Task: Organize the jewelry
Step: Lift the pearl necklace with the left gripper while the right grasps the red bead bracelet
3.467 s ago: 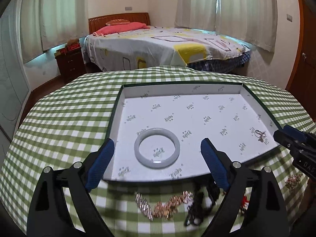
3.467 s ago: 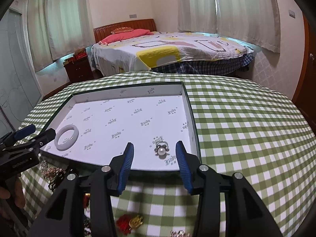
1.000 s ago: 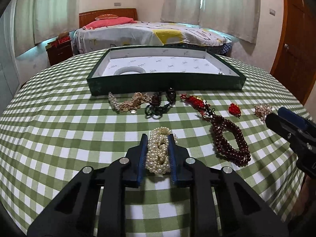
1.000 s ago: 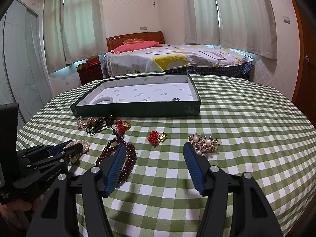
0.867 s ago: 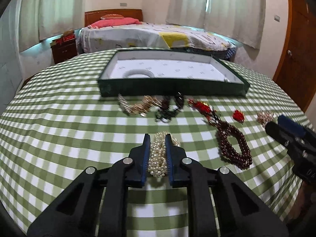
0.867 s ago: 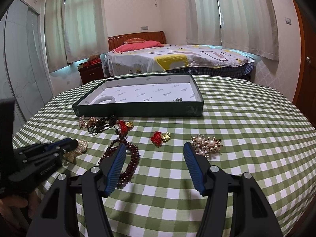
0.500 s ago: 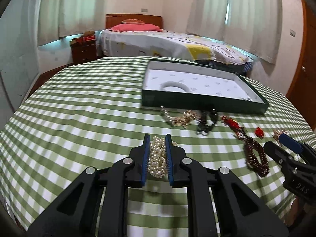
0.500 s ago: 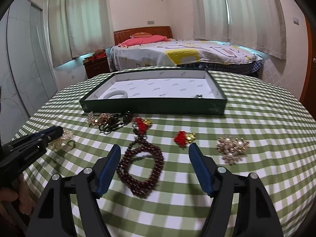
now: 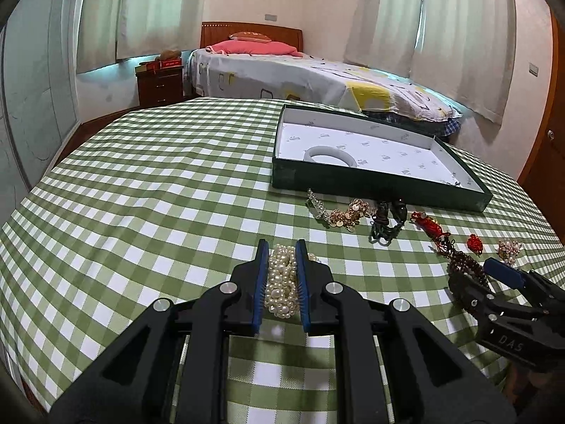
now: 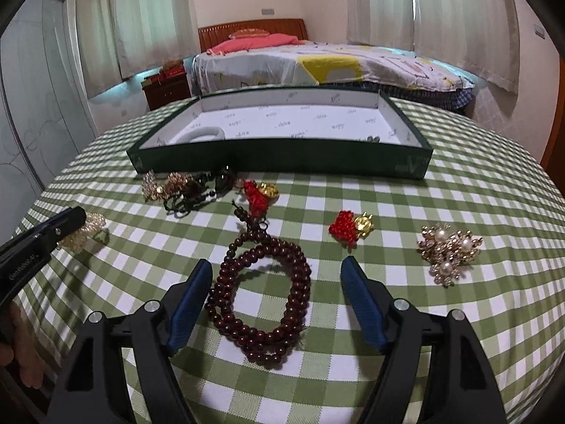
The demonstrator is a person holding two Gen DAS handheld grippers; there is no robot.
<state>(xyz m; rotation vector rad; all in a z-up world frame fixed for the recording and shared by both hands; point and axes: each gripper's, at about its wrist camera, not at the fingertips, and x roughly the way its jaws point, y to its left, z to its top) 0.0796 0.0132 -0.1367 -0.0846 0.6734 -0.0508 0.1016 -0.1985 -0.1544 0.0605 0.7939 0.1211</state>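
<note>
Over the checked tablecloth, we see the left gripper clamped on a pearl bracelet while the right gripper, jaws just widened, straddles untouched dark red beads lying before the green tray.

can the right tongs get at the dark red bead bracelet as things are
Probably yes. The right tongs have just been opening and stand wide around the dark red bead bracelet, which lies flat on the checked tablecloth with nothing over it.
</note>
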